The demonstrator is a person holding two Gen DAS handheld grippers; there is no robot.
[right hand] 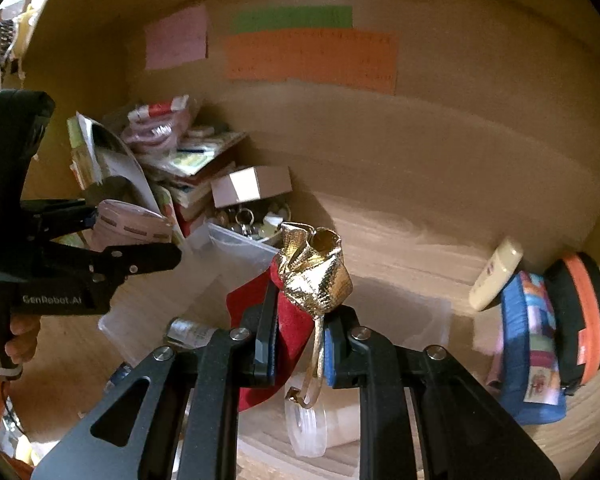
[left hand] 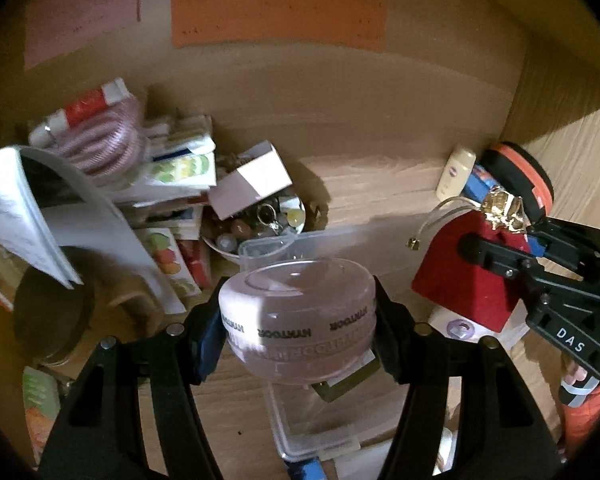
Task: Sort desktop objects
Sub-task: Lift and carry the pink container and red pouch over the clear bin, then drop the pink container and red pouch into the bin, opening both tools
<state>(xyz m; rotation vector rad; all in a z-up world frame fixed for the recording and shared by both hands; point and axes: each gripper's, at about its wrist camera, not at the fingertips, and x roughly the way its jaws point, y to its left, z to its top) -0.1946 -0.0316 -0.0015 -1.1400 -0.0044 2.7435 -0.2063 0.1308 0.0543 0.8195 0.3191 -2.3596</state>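
Note:
My left gripper is shut on a round pale pink lidded case with black lettering, held above a clear plastic box. It also shows in the right wrist view. My right gripper is shut on a red pouch with a gold gathered top and gold cords, held above the desk. The pouch also shows at the right of the left wrist view, with the right gripper on it.
A messy pile of booklets and packets lies at the left, with a small white box over a bowl of trinkets. A cream bottle, a blue pouch and an orange-black case stand at the right.

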